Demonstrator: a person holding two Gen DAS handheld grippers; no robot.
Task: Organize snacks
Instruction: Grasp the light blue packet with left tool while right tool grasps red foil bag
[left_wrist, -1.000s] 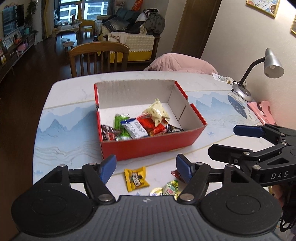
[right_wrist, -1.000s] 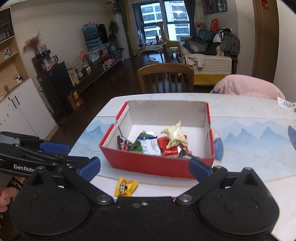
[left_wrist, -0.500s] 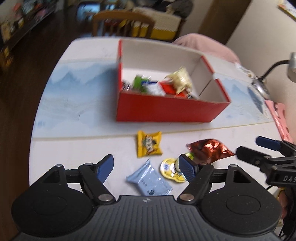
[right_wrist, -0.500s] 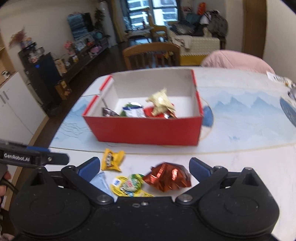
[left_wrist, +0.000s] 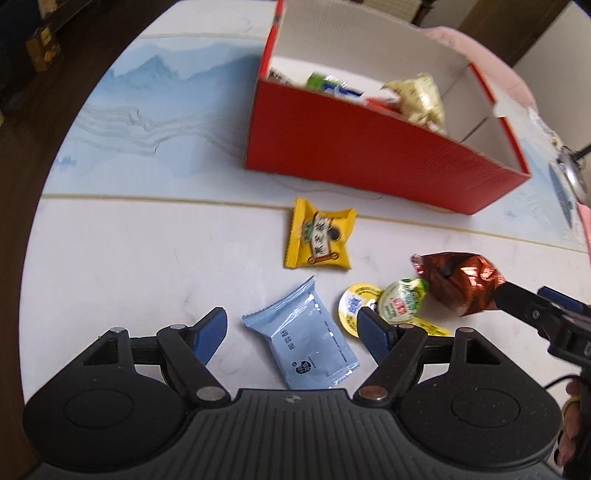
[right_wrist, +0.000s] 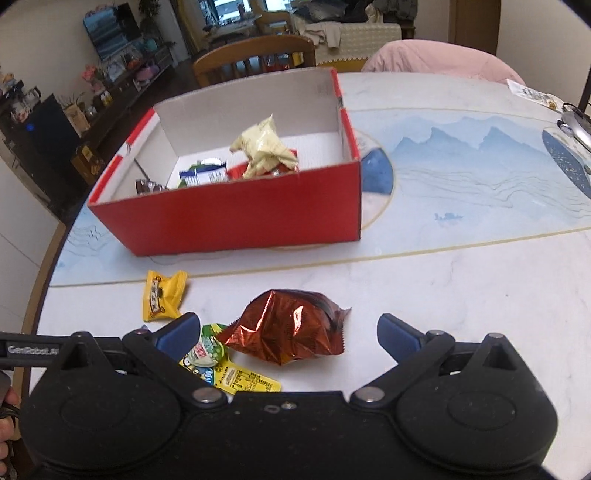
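The red box sits on the table, already partly filled, and five snacks lie loose just in front of its near wall. The pale blue packet lies farthest from the box, directly between the wide-spread, empty fingers of the left gripper; its long axis runs slantwise across the gap, one corner toward the box. The copper foil bag lies nearer the box's right end, squarely between the equally wide, empty fingers of the right gripper, its length running across the gap. So each hand is nearest its own packet. The yellow packet lies closest to the box; two small jelly cups sit between blue packet and foil bag

Compared with a second ago, both grippers have dropped and tipped downward: then the box filled the views, now the loose snacks do
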